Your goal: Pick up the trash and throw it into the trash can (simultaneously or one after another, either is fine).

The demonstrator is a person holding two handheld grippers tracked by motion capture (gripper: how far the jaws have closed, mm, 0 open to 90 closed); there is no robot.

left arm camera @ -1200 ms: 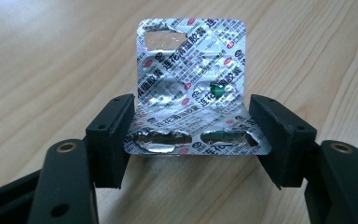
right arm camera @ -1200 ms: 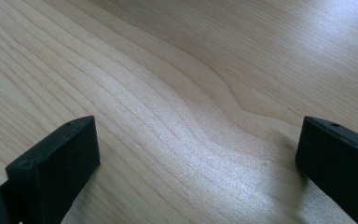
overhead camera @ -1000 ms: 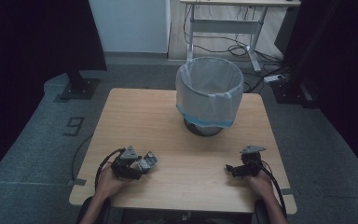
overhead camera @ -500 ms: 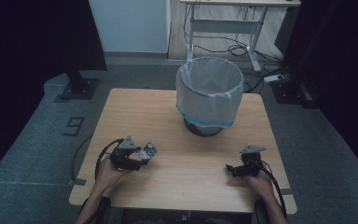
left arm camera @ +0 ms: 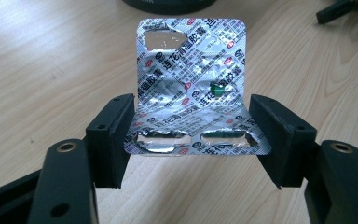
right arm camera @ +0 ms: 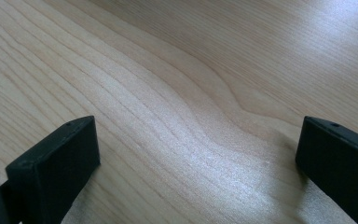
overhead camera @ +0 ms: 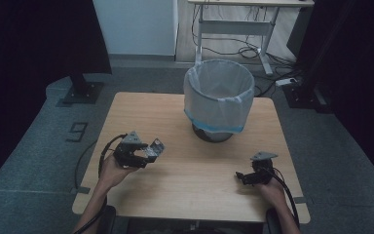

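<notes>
Left tongs [overhead camera: 148,155]: clamped on a foil blister pack [left arm camera: 192,88], one jaw pressing each long edge near its lower end, the sheet bowed between them.
Blister pack: off the worktop [overhead camera: 141,117] now and carried above the front-left part of it; in the high view it shows as a small silver flap [overhead camera: 157,146] at the tip of the tongs.
Pack's condition: mostly popped open, foil torn over several pockets; one green capsule looks to remain near the middle.
What just changed: a second ago the left hand [overhead camera: 108,170] sat lower, closer to the front edge; it has since lifted and pushed forward and inward, toward the bin.
What that means: my read is the pick-up is done and the carry is under way, with the drop yet to come.
Waste bin [overhead camera: 219,97]: standing at the back-centre of the worktop, lined with a white bag, mouth open, well apart from the pack.
Right tongs [overhead camera: 243,177]: released, jaws spread wide over bare wood with nothing between them, parked near the front-right corner, same place as a second ago.
Watch for: the grip is on thin edges, so the sheet could buckle and slip on the way over.
</notes>
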